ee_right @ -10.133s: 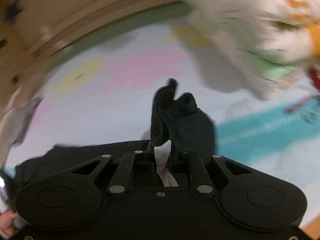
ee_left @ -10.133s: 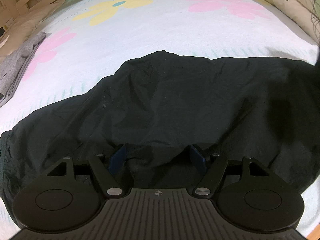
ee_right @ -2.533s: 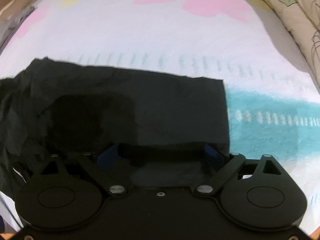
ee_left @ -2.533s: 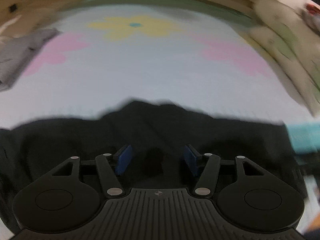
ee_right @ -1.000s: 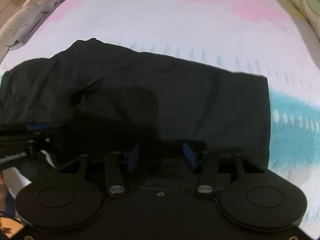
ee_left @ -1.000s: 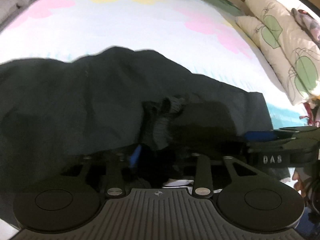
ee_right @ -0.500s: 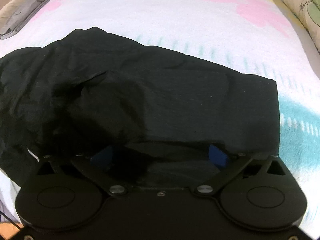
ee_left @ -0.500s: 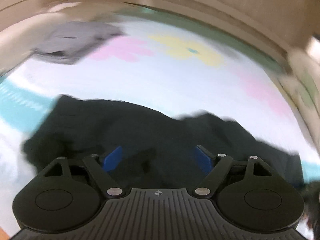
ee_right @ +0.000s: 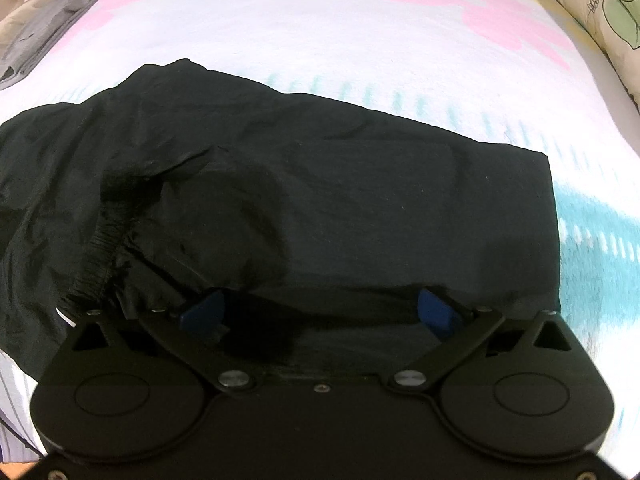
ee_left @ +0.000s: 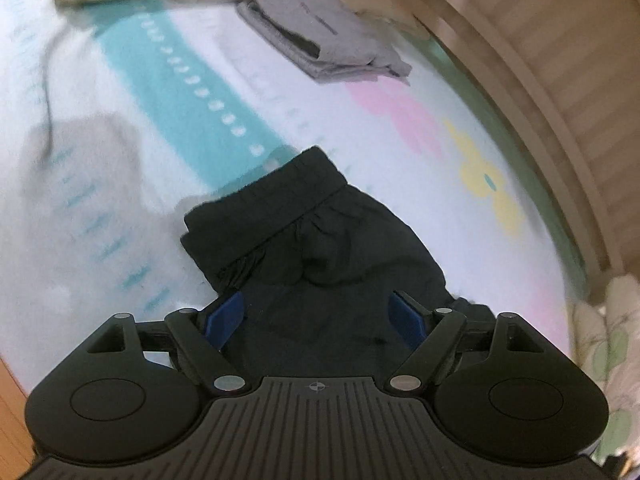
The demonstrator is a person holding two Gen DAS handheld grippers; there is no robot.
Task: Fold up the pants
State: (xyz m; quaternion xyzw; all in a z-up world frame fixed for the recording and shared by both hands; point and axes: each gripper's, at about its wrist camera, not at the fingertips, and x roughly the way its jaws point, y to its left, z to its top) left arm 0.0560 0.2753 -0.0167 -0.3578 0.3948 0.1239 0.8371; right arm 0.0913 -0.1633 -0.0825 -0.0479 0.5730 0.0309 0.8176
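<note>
Black pants (ee_right: 320, 184) lie folded across a flowered bed sheet (ee_right: 360, 40). In the right wrist view they form a wide band, with the elastic cuff (ee_right: 104, 236) folded over at the left and a straight edge at the right. My right gripper (ee_right: 318, 314) hovers over the near edge, jaws wide open, nothing between its blue pads. In the left wrist view the pants (ee_left: 320, 248) show their elastic waistband (ee_left: 276, 204) pointing away. My left gripper (ee_left: 316, 316) stands open above the black cloth, its pads apart and gripping nothing.
A folded grey garment (ee_left: 324, 36) lies at the far side of the bed, also seen as a grey garment (ee_right: 44, 28) at the upper left. A wooden bed rail (ee_left: 560, 92) curves along the right. A leaf-print pillow (ee_right: 600, 8) sits at the right.
My left gripper let go of the bunched cloth, opened, and swung left with a roll to face the waistband end. My right gripper opened wide and stayed in place.
</note>
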